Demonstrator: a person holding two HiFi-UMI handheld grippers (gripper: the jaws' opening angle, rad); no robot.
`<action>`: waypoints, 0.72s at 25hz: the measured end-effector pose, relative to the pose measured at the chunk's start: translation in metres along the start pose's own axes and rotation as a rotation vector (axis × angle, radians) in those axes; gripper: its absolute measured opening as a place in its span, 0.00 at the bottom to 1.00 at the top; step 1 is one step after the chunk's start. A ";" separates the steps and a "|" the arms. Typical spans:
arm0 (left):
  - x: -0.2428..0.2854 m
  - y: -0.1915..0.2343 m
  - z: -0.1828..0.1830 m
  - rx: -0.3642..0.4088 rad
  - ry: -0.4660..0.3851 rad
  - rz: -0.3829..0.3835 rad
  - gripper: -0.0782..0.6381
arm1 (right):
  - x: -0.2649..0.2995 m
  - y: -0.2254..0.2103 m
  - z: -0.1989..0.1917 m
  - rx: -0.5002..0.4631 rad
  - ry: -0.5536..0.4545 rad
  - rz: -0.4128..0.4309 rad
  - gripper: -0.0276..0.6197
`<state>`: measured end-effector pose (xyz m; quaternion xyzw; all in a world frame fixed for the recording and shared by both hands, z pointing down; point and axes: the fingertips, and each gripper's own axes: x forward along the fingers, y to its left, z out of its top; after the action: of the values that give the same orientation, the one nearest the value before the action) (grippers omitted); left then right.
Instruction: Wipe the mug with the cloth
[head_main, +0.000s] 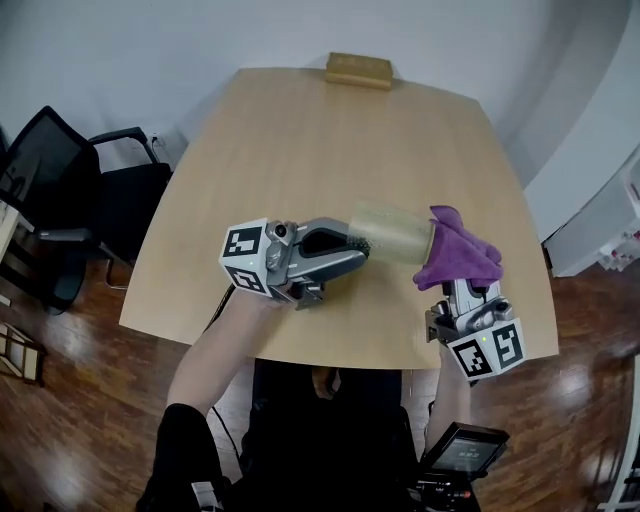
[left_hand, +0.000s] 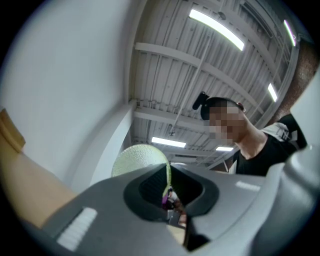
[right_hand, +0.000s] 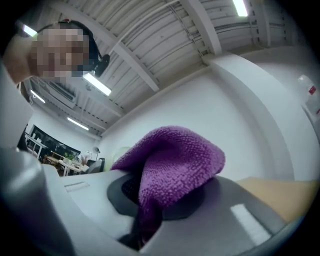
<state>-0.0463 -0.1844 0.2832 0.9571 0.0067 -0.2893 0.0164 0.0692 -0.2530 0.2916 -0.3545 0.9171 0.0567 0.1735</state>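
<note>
A pale green see-through mug (head_main: 392, 232) hangs on its side above the wooden table (head_main: 300, 150). My left gripper (head_main: 358, 244) is shut on the mug's rim. In the left gripper view the thin mug wall (left_hand: 140, 157) runs down between the jaws of the left gripper (left_hand: 168, 192). My right gripper (head_main: 462, 284) is shut on a purple cloth (head_main: 458, 250), which bunches up over its fingertips and touches the mug's right end. In the right gripper view the cloth (right_hand: 175, 160) drapes over the right gripper (right_hand: 150, 220) and hides most of the mug.
A brown box (head_main: 358, 70) lies at the table's far edge. A black office chair (head_main: 90, 200) stands left of the table. A dark device (head_main: 462, 450) sits near the person's lap. White furniture (head_main: 600, 230) stands at the right.
</note>
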 end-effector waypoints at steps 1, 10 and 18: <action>0.000 0.001 -0.001 0.003 0.011 0.004 0.17 | -0.002 0.007 0.013 -0.011 -0.048 0.024 0.10; 0.001 0.002 -0.010 0.017 0.064 0.008 0.17 | 0.009 0.009 -0.004 -0.051 0.018 0.020 0.10; -0.019 0.036 -0.018 0.174 0.269 0.253 0.17 | -0.008 -0.030 -0.022 0.090 0.024 -0.042 0.10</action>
<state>-0.0515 -0.2203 0.3093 0.9781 -0.1365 -0.1542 -0.0312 0.0889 -0.2753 0.3157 -0.3660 0.9131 0.0074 0.1796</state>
